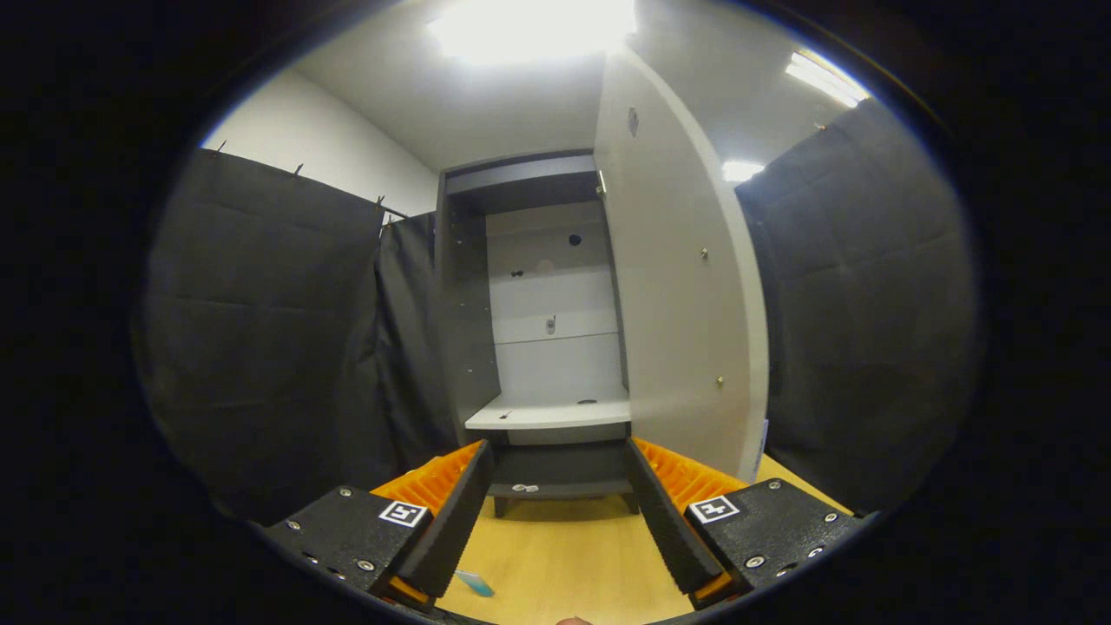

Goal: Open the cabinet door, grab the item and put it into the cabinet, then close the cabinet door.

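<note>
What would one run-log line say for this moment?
cabinet door: open | shelf: no item | gripper: open, holding nothing, facing cabinet | blue item: on table, by fingers

tool (560, 469) fingers apart, empty | cabinet (529, 304) ahead | door (677, 286) swung open

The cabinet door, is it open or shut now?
Open. The cabinet door stands swung out to the right, so the shelf inside is visible. The gripper is open, its jaws apart and holding nothing.
</note>
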### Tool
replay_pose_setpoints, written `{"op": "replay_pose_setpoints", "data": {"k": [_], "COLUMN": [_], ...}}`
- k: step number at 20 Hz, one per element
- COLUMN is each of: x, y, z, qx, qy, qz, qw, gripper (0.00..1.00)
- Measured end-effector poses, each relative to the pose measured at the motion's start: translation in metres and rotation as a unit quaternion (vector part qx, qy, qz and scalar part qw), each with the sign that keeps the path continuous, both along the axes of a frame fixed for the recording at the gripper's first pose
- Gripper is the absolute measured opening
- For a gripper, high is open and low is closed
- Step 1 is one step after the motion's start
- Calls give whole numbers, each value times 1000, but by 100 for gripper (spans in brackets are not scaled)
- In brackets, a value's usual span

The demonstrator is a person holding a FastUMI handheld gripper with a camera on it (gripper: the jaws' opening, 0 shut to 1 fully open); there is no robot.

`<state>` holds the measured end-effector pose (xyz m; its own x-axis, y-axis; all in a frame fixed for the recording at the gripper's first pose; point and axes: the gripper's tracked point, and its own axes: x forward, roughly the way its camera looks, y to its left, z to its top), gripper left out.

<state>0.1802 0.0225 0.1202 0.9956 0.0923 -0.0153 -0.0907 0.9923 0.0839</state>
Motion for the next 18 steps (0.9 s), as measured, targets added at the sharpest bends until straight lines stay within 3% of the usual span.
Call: {"op": "replay_pose_setpoints", "data": {"k": [7, 18], "x": [18, 50], "y": [68, 130], "z": [-63, -207], "qx": [20, 1], "qy": [-6, 73], "qz": [23, 31], "qw": [1000, 997], "gripper": [94, 94]}}
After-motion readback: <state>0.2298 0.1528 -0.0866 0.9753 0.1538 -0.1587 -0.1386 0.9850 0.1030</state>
